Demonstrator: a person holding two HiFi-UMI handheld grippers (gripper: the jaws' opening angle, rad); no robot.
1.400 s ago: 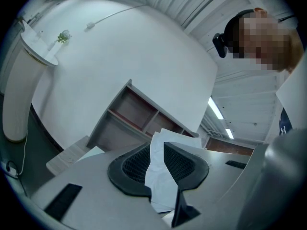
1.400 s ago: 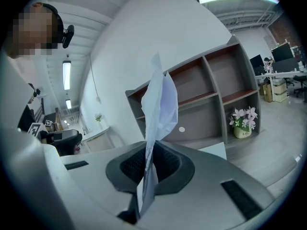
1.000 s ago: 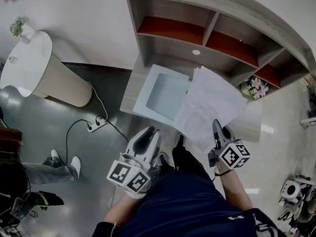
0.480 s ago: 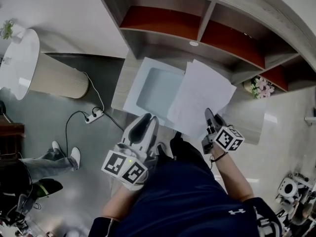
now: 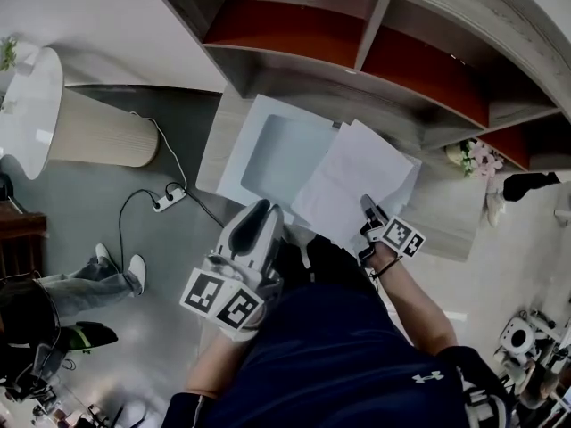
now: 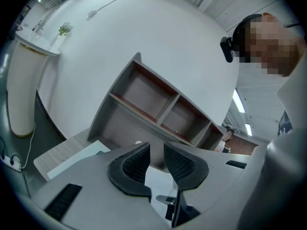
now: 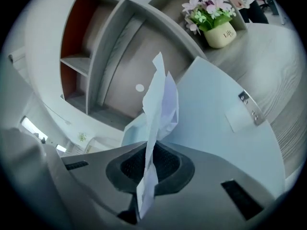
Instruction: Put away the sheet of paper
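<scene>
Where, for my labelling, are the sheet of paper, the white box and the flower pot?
sheet of paper (image 5: 355, 184): head view, sheet's middle.
white box (image 5: 237, 154): head view, left rim.
flower pot (image 7: 220, 35): right gripper view, pot's front.

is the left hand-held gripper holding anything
No, the left hand-held gripper has its jaws apart with nothing between them.
</scene>
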